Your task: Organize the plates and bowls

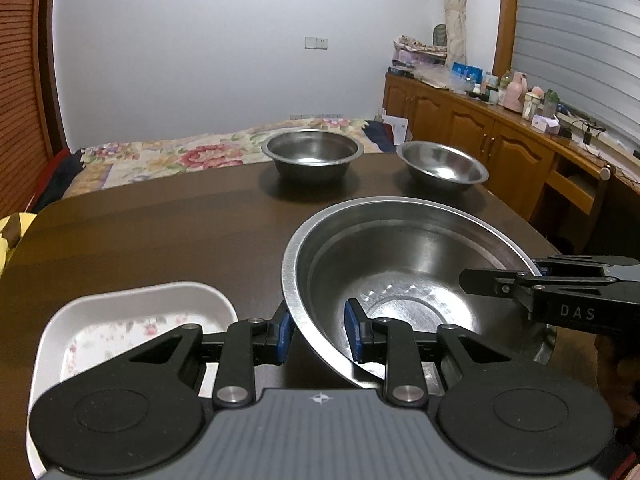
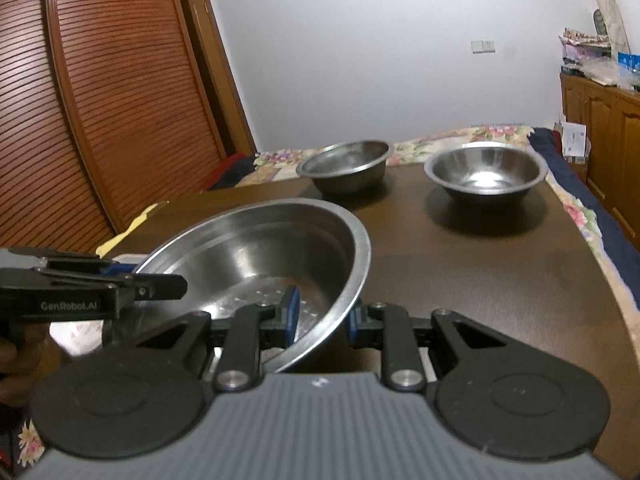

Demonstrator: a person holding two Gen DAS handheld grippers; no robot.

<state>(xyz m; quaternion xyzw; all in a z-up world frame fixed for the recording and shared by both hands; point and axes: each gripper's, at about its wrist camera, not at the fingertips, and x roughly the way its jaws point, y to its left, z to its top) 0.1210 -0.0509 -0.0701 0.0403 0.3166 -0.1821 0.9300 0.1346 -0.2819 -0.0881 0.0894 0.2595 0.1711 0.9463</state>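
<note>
Both grippers clamp the rim of the big bowl (image 1: 404, 280), one on each side: the left gripper (image 1: 318, 334) pinches its near-left edge with one blue pad outside and one inside the wall, and the right gripper (image 2: 320, 320) does the same on the opposite edge. Two grips likely suit a wide, shallow steel bowl whose thin rim would tip or slip from a single pinch. The bowl sits tilted in the grips, above or barely off the table (image 1: 160, 232); whether its base touches the wood cannot be told. Just left of it lies a white tray (image 1: 132, 320) with a floral print, partly under the left gripper. At the table's far edge stand two smaller steel bowls, the left bowl (image 1: 314, 152) and the right bowl (image 1: 442, 166), apart from each other. Since the big one is the widest, it would probably serve as the bottom of a nest.
</note>
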